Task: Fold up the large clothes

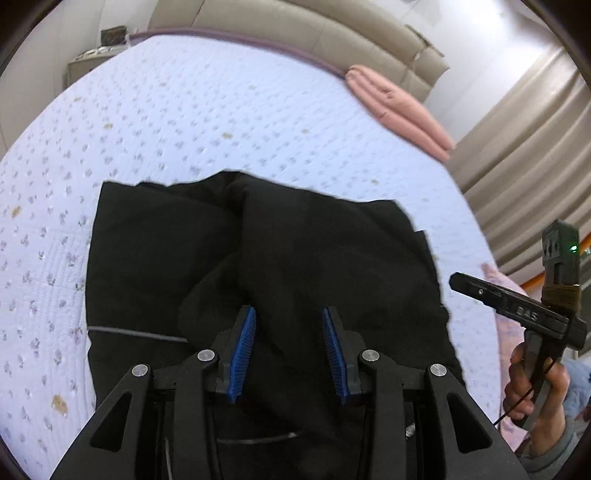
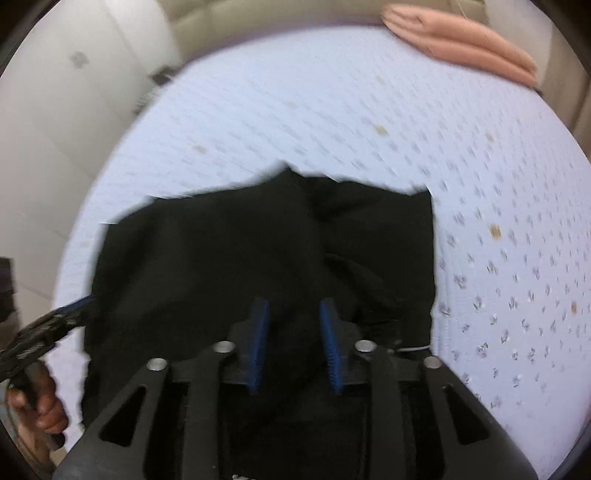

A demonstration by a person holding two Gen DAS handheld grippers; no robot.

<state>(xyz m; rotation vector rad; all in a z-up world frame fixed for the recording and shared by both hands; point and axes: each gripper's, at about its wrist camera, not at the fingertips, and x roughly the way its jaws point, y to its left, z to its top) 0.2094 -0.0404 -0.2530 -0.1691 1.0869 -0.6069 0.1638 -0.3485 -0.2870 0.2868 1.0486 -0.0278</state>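
Observation:
A large black garment (image 1: 266, 266) lies partly folded and rumpled on the bed; it also shows in the right wrist view (image 2: 258, 251). My left gripper (image 1: 289, 314) hangs just above the garment's near part, jaws open, blue pads (image 1: 243, 347) apart with nothing between them. My right gripper (image 2: 294, 306) is also open above the near part of the garment, empty. The right gripper's body (image 1: 517, 310) shows at the right edge of the left wrist view, held in a hand. The left gripper (image 2: 70, 314) shows at the left edge of the right wrist view.
The bed has a pale quilted floral cover (image 1: 203, 122). A folded pink cloth (image 1: 402, 107) lies at the far right corner, also in the right wrist view (image 2: 461, 44). A beige headboard (image 1: 314, 29), curtains (image 1: 535, 140) and a white wardrobe (image 2: 74, 110) surround the bed.

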